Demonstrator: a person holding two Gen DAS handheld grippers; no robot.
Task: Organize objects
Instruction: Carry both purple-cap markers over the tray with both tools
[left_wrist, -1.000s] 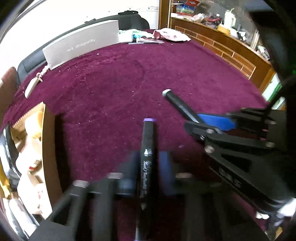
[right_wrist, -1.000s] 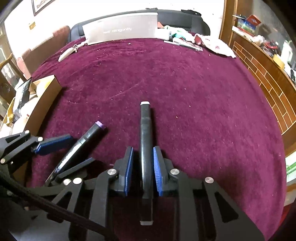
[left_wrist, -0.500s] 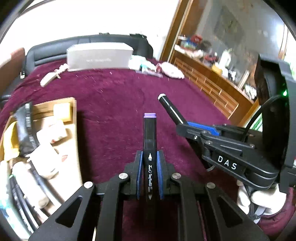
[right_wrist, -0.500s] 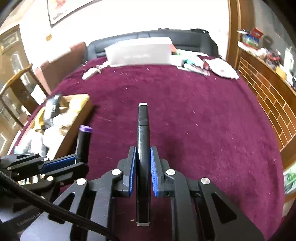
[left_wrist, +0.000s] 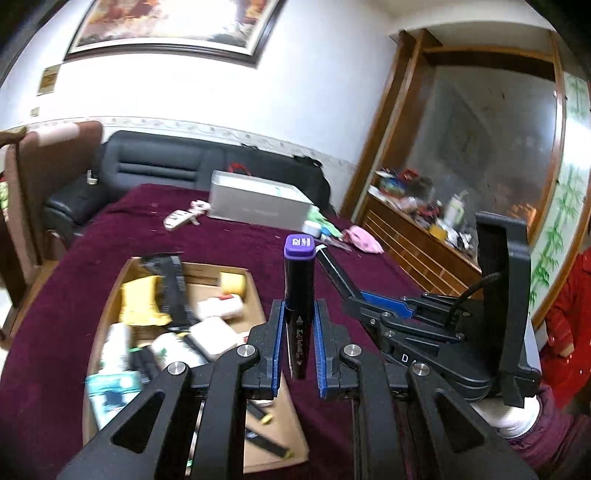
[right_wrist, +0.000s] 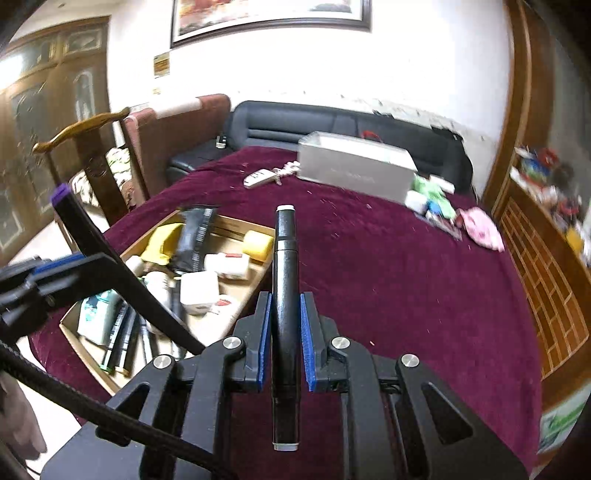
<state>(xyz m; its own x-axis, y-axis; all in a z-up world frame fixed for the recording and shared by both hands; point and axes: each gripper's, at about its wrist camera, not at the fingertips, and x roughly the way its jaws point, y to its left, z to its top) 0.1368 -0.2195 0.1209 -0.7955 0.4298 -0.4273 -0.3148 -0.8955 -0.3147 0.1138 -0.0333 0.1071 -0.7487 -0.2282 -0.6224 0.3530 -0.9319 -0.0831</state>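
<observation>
Your left gripper (left_wrist: 298, 343) is clamping a purple-capped marker (left_wrist: 299, 280), its barrel print too small to read. Your right gripper (right_wrist: 283, 339) is gripping a white-tipped black marker (right_wrist: 284, 266). Both are hovering above the cardboard box (left_wrist: 255, 291) near the table's left edge, its contents blurring.

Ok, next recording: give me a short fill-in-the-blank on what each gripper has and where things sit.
1. The left gripper is shut on a black marker with a ____ cap.
2. The right gripper is shut on a black marker with a ____ tip end.
3. The open cardboard box of small items sits on a ____ tablecloth.

Missing words: purple; white; maroon
</observation>
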